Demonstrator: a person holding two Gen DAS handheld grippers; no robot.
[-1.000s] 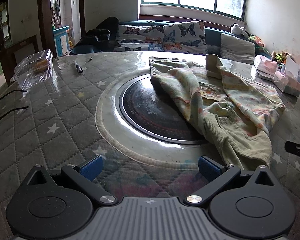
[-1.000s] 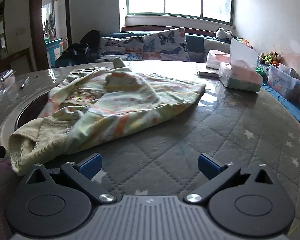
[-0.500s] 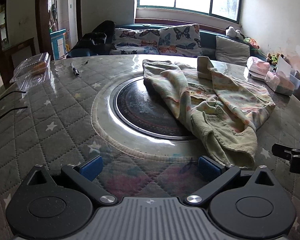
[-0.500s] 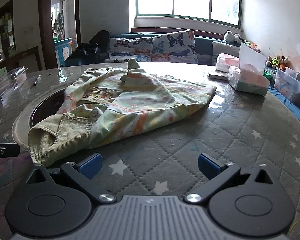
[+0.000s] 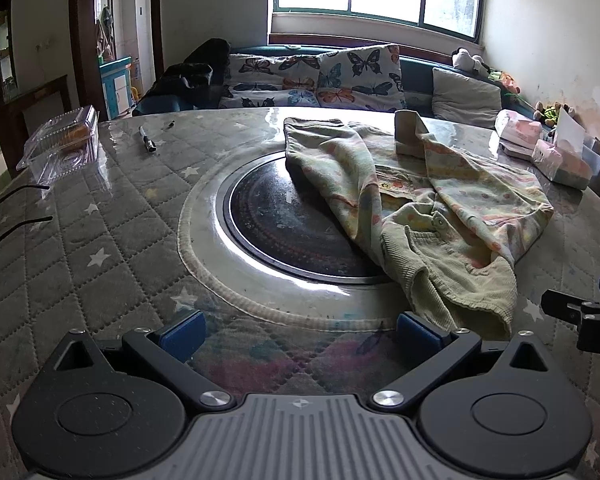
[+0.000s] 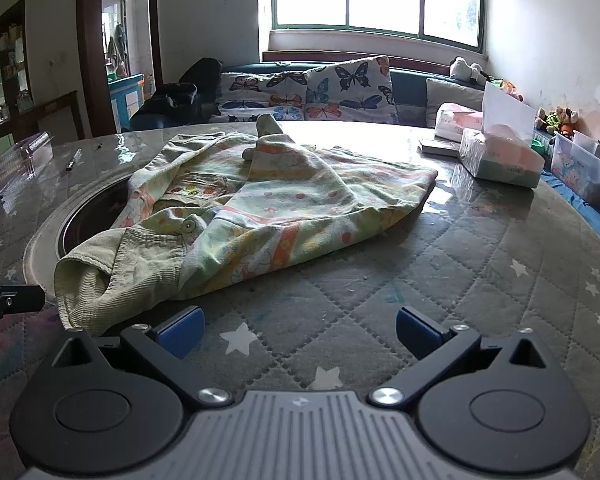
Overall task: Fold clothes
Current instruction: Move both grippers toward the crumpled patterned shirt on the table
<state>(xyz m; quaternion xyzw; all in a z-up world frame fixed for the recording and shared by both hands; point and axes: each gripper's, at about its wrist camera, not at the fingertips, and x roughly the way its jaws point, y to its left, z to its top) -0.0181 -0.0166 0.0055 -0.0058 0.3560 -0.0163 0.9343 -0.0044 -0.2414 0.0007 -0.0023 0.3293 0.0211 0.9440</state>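
Observation:
A small pale green garment (image 5: 432, 200) with a flower print and ribbed corduroy cuffs lies crumpled on the round quilted table (image 5: 84, 240), partly over the dark centre disc (image 5: 284, 224). My left gripper (image 5: 298, 330) stands open just short of the garment's near cuff, nothing between its blue pads. In the right wrist view the same garment (image 6: 260, 208) spreads ahead and to the left. My right gripper (image 6: 298, 330) is open over bare quilted cover, the ribbed cuff (image 6: 112, 280) just left of its left pad. Each gripper's tip shows at the other view's edge.
A clear plastic clamshell box (image 5: 62, 142) and a black pen (image 5: 147, 144) lie at the table's far left. Tissue boxes (image 6: 500, 156) and a storage bin (image 6: 584, 168) stand at the right. A sofa with butterfly cushions (image 5: 320, 80) runs behind the table.
Both grippers have drawn back toward the near table edge, so the garment now sits farther ahead. The garment itself has not moved. Both stay open.

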